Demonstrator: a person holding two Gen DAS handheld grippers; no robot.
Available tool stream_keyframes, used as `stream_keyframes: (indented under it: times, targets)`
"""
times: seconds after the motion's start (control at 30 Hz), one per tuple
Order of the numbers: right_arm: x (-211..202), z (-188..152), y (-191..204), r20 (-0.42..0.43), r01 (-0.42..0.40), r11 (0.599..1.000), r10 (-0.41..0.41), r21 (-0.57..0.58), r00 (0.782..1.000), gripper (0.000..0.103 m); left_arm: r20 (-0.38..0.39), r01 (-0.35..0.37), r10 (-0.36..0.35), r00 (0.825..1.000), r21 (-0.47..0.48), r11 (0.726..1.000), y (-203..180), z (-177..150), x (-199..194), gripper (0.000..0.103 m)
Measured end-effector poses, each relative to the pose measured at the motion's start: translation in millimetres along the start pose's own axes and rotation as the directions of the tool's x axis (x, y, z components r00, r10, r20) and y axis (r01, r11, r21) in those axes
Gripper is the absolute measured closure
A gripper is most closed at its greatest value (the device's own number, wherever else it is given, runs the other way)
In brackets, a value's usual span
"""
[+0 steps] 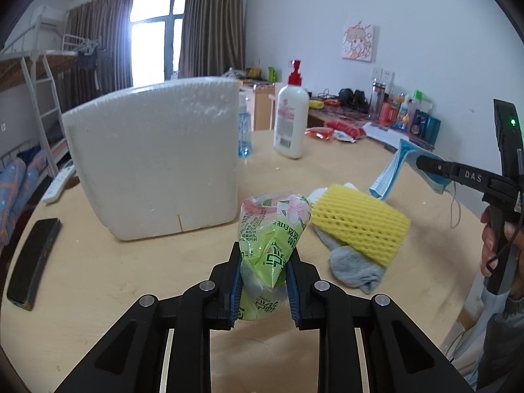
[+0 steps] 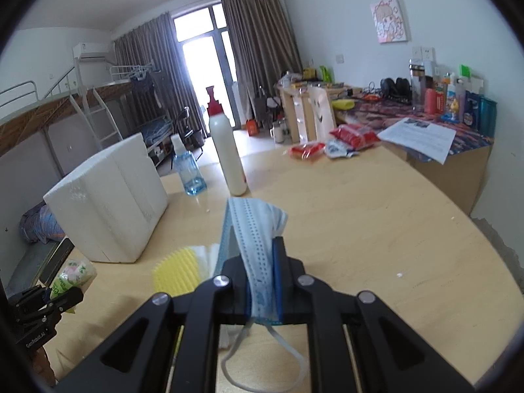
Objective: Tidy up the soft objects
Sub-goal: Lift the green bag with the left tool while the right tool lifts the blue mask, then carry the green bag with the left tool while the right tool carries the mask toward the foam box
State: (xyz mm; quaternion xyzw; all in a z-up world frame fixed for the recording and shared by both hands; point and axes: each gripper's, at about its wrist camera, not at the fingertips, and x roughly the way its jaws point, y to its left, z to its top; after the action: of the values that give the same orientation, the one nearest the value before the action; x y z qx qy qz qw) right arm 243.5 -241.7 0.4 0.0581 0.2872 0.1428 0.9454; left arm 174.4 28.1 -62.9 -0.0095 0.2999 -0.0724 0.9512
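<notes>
The left hand-held gripper (image 1: 262, 281) was clenched on a green tissue pack (image 1: 273, 226) with a pink flower print, its blue pads biting into the soft wrapper and holding it clear of the bench (image 1: 114, 278). The right hand-held gripper (image 2: 262, 281) was clamped fully on a folded blue face mask (image 2: 252, 226), whose ear loops dangled below the jaws. A yellow foam fruit net (image 1: 360, 226) lay on the bench across a grey sock (image 1: 353, 268), just beside the tissue pack, with something white tucked behind it. A white polystyrene foam box (image 1: 154, 160) stood upright near them, apparently the place to gather things, though its opening did not show.

To do this step well, both loads probably needed carrying high enough to pass the box's rim. The mask was limp, so its loops could snag on the rim or on the lotion pump bottle (image 1: 291, 118) behind. The tissue pack was squashed, so a light hold risked letting it slip. Releasing one item at a time seemed safest.
</notes>
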Motion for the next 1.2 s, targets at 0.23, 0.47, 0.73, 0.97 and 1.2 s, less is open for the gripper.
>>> stream_keyframes:
  times: [0.23, 0.47, 0.73, 0.97, 1.2]
  targets:
    - [-21.1, 14.2, 1.1, 0.074, -0.004, 1.000, 0.004, -0.009, 0.997, 0.089, 0.029, 0.004, -0.004, 1.000, 0.004, 1.000, -3.9, -1.6, -13.1, 0.078]
    - [-52.1, 24.5, 8.6, 0.156, -0.016, 0.999, 0.021, -0.032, 0.988, 0.089, 0.069, 0.005, -0.005, 0.998, -0.001, 1.000, -3.7, -2.8, -31.5, 0.078]
    - [-67.3, 12.2, 19.1, 0.177, -0.062, 0.996, 0.073, -0.068, 0.981, 0.089, 0.124, -0.007, 0.007, 0.992, 0.004, 1.000, -5.9, -1.1, -51.1, 0.078]
    - [-71.5, 2.9, 21.7, 0.170, -0.096, 0.993, 0.106, -0.066, 0.980, 0.089, 0.154, -0.019, 0.017, 0.988, 0.013, 1.000, -9.4, -0.3, -62.6, 0.078]
    - [-74.3, -7.6, 27.1, 0.163, -0.128, 0.989, 0.140, -0.080, 0.977, 0.089, 0.188, -0.037, 0.033, 0.982, 0.015, 0.999, -10.5, -2.2, -76.3, 0.078]
